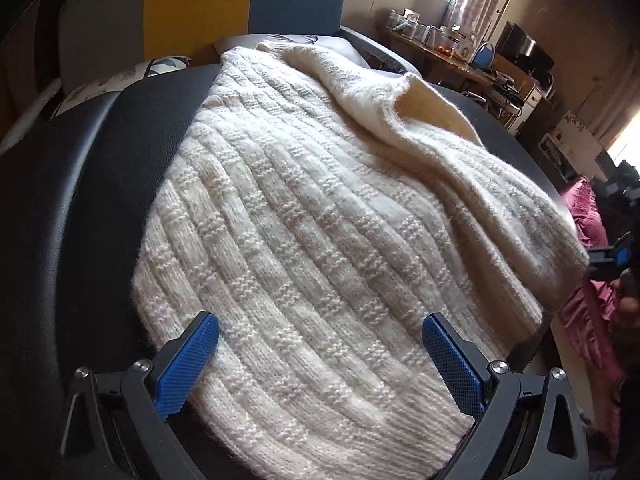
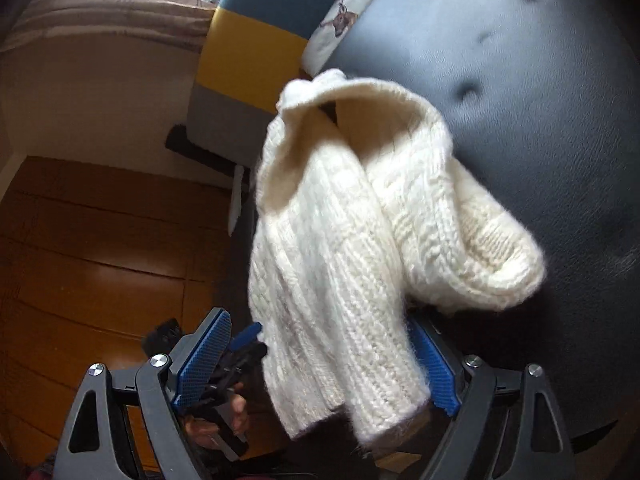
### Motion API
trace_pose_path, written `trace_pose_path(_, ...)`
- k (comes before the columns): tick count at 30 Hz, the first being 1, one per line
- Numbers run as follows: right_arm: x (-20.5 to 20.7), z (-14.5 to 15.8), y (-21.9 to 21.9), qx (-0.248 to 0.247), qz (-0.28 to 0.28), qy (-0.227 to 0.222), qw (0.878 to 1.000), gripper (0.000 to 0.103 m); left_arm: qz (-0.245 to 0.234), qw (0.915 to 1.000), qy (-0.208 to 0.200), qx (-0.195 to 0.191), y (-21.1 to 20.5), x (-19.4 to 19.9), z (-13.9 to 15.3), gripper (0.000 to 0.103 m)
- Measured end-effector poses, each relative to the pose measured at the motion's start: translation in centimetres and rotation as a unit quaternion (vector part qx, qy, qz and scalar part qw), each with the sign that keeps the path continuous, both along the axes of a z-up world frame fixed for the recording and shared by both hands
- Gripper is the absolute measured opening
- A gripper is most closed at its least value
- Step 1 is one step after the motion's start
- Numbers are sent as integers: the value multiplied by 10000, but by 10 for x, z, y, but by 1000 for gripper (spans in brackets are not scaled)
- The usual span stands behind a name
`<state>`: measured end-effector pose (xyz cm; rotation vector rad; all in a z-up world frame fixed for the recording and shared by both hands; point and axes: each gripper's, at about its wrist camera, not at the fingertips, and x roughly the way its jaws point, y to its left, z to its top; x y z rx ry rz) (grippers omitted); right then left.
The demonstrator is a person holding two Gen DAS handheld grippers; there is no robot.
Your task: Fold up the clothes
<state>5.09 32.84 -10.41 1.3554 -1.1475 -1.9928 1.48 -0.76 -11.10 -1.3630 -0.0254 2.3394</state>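
A cream knitted sweater (image 1: 320, 208) lies spread on a black padded surface (image 1: 100, 200). Its right part is folded over and one sleeve (image 1: 520, 216) reaches to the right edge. My left gripper (image 1: 320, 344) is open, its blue pads either side of the sweater's near hem, just above it. In the right wrist view the sweater's sleeve (image 2: 340, 280) hangs off the black surface's edge (image 2: 540, 120). My right gripper (image 2: 320, 360) is open with the sleeve cuff hanging between its blue pads. The left gripper (image 2: 236, 352) shows behind it, low left.
A yellow, blue and grey padded panel (image 1: 248, 4) stands behind the surface. A printed pillow (image 1: 120, 80) lies at the far left. A cluttered wooden desk (image 1: 460, 56) and pink cloth (image 1: 588, 264) are at right. Wooden floor (image 2: 100, 260) lies below the edge.
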Motion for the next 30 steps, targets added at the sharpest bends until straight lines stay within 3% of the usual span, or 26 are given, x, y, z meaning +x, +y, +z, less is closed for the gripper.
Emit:
trace_pose_path(3, 3, -5, -9, 374, 160, -171, 9990, 89, 100, 9990, -241, 353, 0, -13, 8, 103)
trace_pose_path(7, 12, 21, 16, 222, -78, 223, 9995, 89, 203, 9955, -572, 729, 4, -29, 14, 103)
trace_pose_path(11, 32, 51, 58, 426, -971, 674, 9921, 89, 13, 9972, -525, 529, 28, -37, 17, 103)
trace_pose_path(13, 29, 49, 72, 416, -1182, 629, 9901, 89, -97, 9988, -418, 248, 45, -41, 18, 103)
trace_pose_path(14, 26, 44, 76, 413, -1235, 555, 9899, 87, -133, 9991, -400, 48, 53, -44, 16, 103)
trace_pose_path(15, 21, 39, 77, 428, -1263, 456, 9900, 75, -155, 9989, -425, -102, 59, -47, 12, 103)
trace_pose_path(17, 13, 25, 83, 295, -1291, 376, 9905, 61, -136, 9980, -573, -219, 67, -49, 2, 103)
trace_pose_path(22, 0, -1, 72, 86, -1044, 233, 9942, 61, -240, 9973, -450, -523, 71, -41, -6, 103)
trace_pose_path(25, -5, -5, 57, 808, -967, 336, 9915, 43, -257, 9973, -387, -574, 69, -39, -7, 103)
trace_pose_path(27, -3, -3, 44, 1444, -890, 457, 9844, 32, -149, 9985, -363, -391, 67, -40, 1, 99)
trace_pose_path(29, 7, 11, 24, 2264, -750, 736, 9683, 32, -254, 9993, -234, 161, 67, -43, 23, 72)
trace_pose_path(30, 12, 18, 13, 2586, -673, 914, 9593, 32, -343, 9988, -236, 253, 73, -47, 33, 72)
